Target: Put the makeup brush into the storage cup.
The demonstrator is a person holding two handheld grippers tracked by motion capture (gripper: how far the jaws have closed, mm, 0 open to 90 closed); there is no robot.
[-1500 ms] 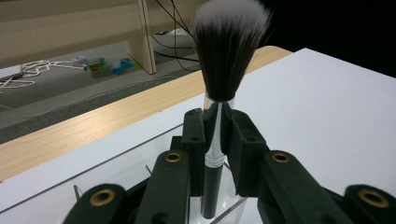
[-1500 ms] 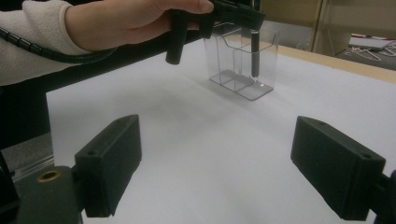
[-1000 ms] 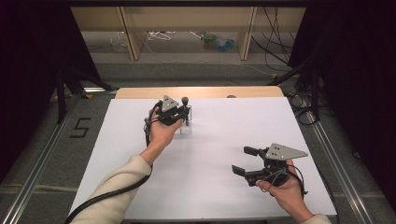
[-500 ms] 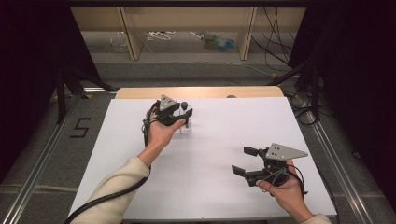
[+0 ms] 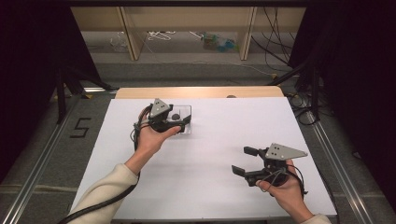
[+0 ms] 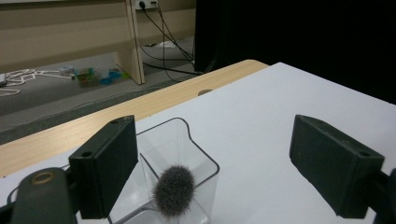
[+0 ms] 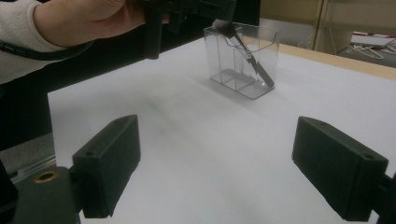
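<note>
The left gripper [image 5: 179, 122] hovers just above the clear plastic box [image 5: 186, 113] far back on the white desk [image 5: 224, 140]; its fingers have just been opening, with nothing between them. A grey fluffy-headed brush [image 7: 243, 46] leans tilted inside the box, head up. The right gripper [image 5: 244, 159] rests near the front, fingers apart

Hidden and cut-off parts around the brush holder

In the high view the left tool [image 5: 180, 122] and the hand [image 5: 150, 137] cover the near-left part of the clear holder [image 5: 186, 112], and the brush [image 5: 175, 116] is a small dark blob, too small to make out. In the left gripper view the picture's bottom edge cuts off the holder's [image 6: 187, 154] base and the brush's [image 6: 173, 190] handle; 1 black jaw hides its left wall. In the right gripper view the top edge crops the left tool [image 7: 187, 9], so its jaw gap cannot be read there.
</note>
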